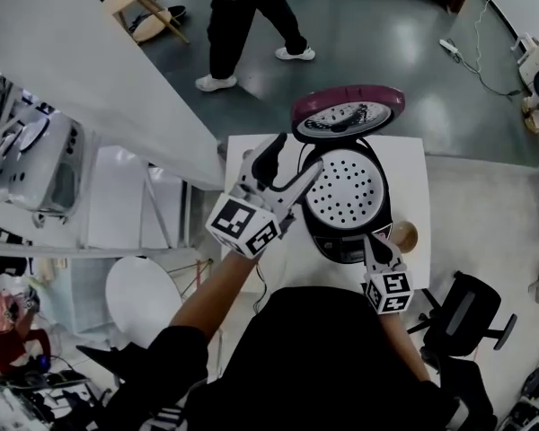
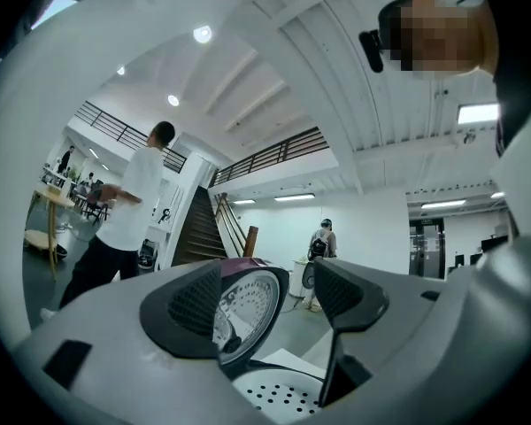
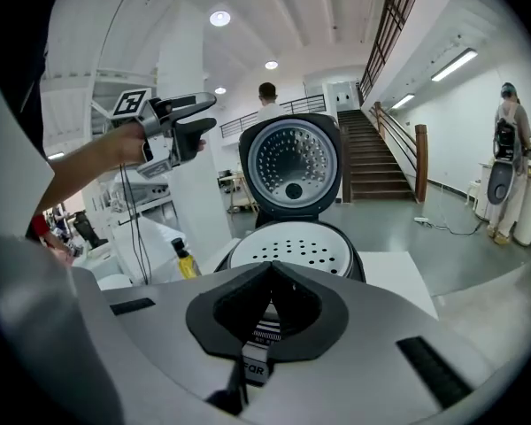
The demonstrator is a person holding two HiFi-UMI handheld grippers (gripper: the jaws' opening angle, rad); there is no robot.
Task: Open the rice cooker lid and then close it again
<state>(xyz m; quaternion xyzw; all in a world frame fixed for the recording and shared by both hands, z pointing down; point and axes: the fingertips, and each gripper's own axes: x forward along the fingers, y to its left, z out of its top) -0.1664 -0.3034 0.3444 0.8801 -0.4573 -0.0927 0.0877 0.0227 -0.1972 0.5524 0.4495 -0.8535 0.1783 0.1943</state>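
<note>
The rice cooker (image 1: 349,232) stands on a small white table (image 1: 413,164) with its maroon-rimmed lid (image 1: 348,113) swung up and open. Inside it a white perforated tray (image 1: 346,187) is exposed. My left gripper (image 1: 292,162) hovers open over the cooker's left side, level with the raised lid and holding nothing. In the left gripper view the lid (image 2: 248,308) shows between the spread fingers (image 2: 199,304), apart from them. My right gripper (image 1: 377,251) is shut at the cooker's front edge. The right gripper view faces the lid's inner side (image 3: 294,166) and the tray (image 3: 292,248).
A round wooden item (image 1: 402,234) lies on the table right of the cooker. A yellow bottle (image 3: 184,259) stands to its left. A person (image 1: 242,16) walks on the floor behind the table. A black chair (image 1: 467,312) is at my right, a white stool (image 1: 142,296) at my left.
</note>
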